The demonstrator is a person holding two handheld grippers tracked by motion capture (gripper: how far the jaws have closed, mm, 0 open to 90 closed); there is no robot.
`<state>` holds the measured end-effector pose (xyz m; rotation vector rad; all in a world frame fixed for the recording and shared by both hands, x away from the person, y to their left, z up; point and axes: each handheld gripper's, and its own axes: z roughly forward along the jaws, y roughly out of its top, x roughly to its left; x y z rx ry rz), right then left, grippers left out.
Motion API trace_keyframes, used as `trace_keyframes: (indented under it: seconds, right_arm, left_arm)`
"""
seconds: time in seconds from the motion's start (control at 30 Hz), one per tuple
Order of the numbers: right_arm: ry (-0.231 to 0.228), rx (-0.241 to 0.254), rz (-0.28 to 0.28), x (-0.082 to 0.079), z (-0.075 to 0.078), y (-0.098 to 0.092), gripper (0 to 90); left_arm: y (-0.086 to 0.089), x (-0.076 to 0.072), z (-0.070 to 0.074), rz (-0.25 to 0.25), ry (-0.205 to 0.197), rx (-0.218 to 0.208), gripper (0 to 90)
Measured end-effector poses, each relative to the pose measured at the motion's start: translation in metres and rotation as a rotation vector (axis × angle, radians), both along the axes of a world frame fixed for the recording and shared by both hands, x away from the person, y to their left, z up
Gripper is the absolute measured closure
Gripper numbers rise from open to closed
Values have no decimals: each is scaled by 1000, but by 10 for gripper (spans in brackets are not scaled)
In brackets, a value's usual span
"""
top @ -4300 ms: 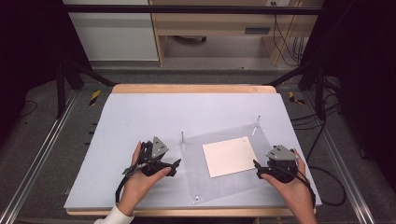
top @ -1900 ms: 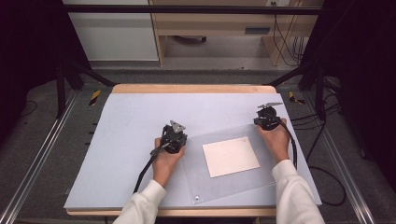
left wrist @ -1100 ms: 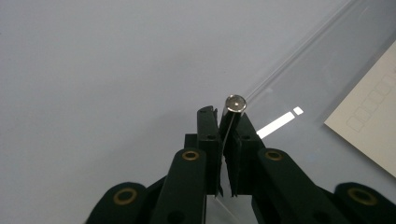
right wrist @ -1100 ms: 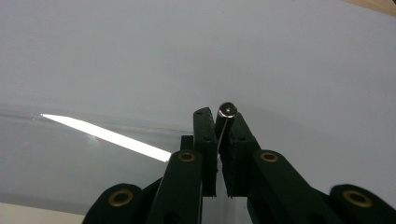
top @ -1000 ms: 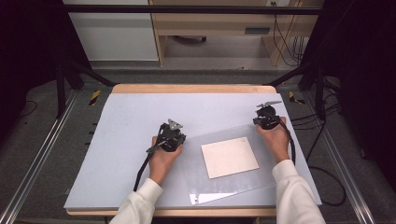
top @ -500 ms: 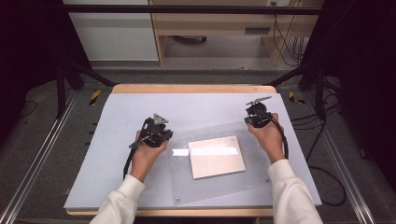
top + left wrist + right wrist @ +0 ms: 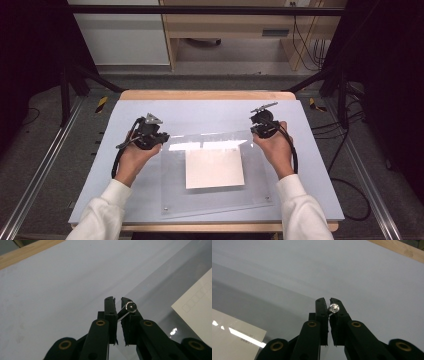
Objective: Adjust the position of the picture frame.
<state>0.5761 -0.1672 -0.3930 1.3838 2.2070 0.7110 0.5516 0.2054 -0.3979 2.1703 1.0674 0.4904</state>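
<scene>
A clear plastic sheet [image 7: 252, 182] lies on the grey mat with a white paper [image 7: 214, 168] showing through its middle. Its far edge catches glare and looks raised. A small metal post stands at each far corner. My left gripper [image 7: 156, 137] is at the far left corner, and in the left gripper view [image 7: 117, 300] its jaws are shut on that corner's post [image 7: 130, 307]. My right gripper [image 7: 261, 128] is at the far right corner, seen in the right gripper view [image 7: 329, 300] shut on the other post [image 7: 334, 307]. The paper [image 7: 197, 312] also lies beside the left jaws.
The grey mat [image 7: 100, 165] covers a wooden table whose far edge [image 7: 200, 95] is bare wood. Small screws sit in the sheet's near corners [image 7: 165, 210]. Metal rails run along both sides of the table, and cables [image 7: 350, 200] lie on the floor at the right.
Both hands have carried the far corners to the left and a little up. The sheet and the paper have shifted left with them, and the glare now runs along the far edge.
</scene>
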Motion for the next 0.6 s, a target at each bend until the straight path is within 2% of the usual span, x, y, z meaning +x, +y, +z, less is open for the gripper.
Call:
trace_keyframes:
  seconds: [0.13, 0.27, 0.6]
  right_arm:
    - [10, 0, -4, -8, 0, 5, 858]
    - [22, -2, -9, -17, -4, 7, 857]
    - [38, -8, -14, -18, -22, 5, 858]
  left_arm:
    - [5, 6, 2, -27, 21, 10, 826]
    - [7, 11, 0, -37, 24, 17, 827]
    - [4, 17, -24, -21, 65, 7, 828]
